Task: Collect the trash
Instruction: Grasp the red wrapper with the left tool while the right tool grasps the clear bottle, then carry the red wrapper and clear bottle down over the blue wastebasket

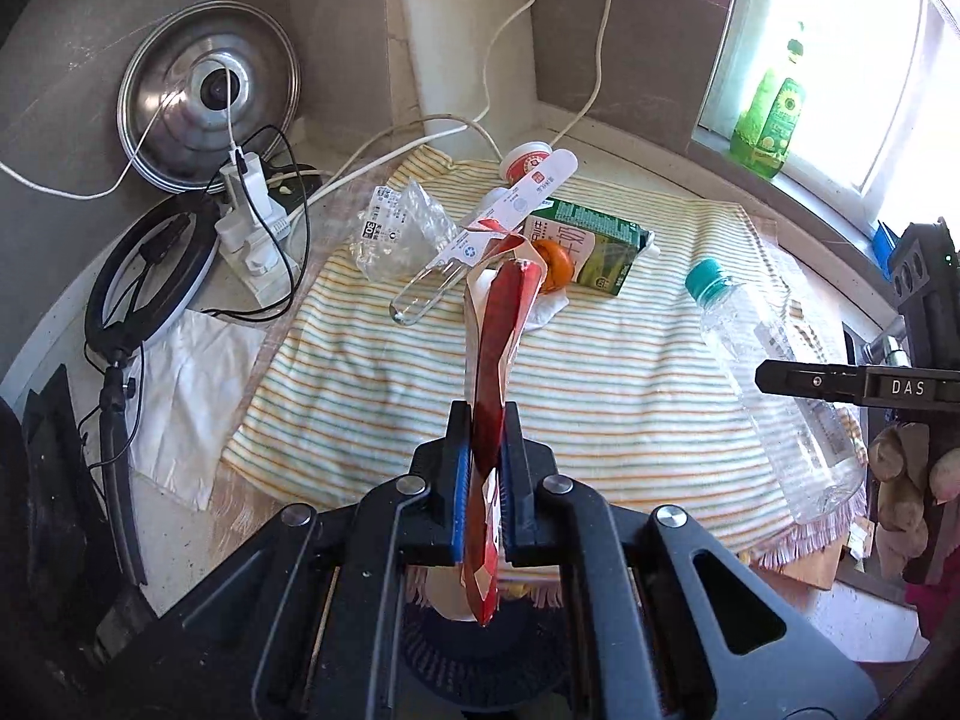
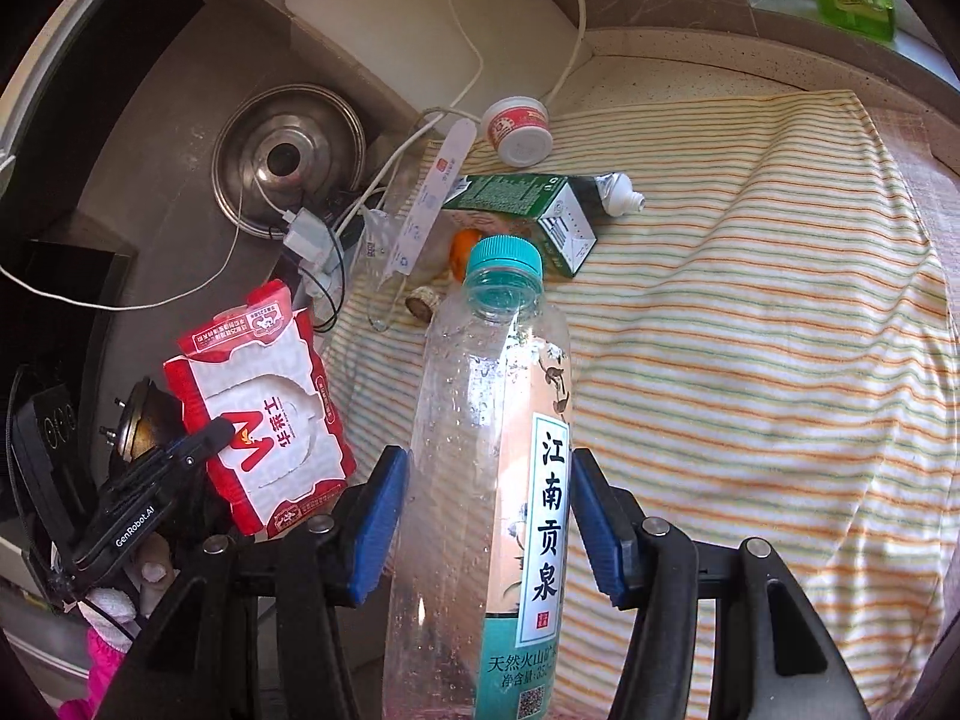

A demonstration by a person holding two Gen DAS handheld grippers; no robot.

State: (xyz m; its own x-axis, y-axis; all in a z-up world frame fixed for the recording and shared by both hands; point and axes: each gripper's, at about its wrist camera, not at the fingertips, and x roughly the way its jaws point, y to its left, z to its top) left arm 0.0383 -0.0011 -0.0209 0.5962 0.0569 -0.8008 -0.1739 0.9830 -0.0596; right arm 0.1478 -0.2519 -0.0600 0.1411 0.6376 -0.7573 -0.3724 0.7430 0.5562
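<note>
1. Clamping a red-and-white wrapper (image 1: 489, 360) edge-on between closed pads, left gripper (image 1: 485, 468) held above the near edge of the striped cloth (image 1: 372, 384); more trash clustered toward the cloth's far edge: green carton (image 1: 591, 252), clear plastic packaging (image 1: 402, 228), white tub (image 1: 528, 161). Clear water bottle (image 1: 774, 378) raised over the cloth's right edge beside the right gripper's finger (image 1: 804, 383).

2. Straddling the bottle (image 2: 480, 450) with blue pads (image 2: 375, 528) set close on either side, right gripper (image 2: 489, 516); firm contact cannot be told. Wrapper (image 2: 258, 408) held up off the cloth's left edge.

3. Judged mid-collection, both pieces lifted; next move calls for carrying them to a bin, none in view.
</note>
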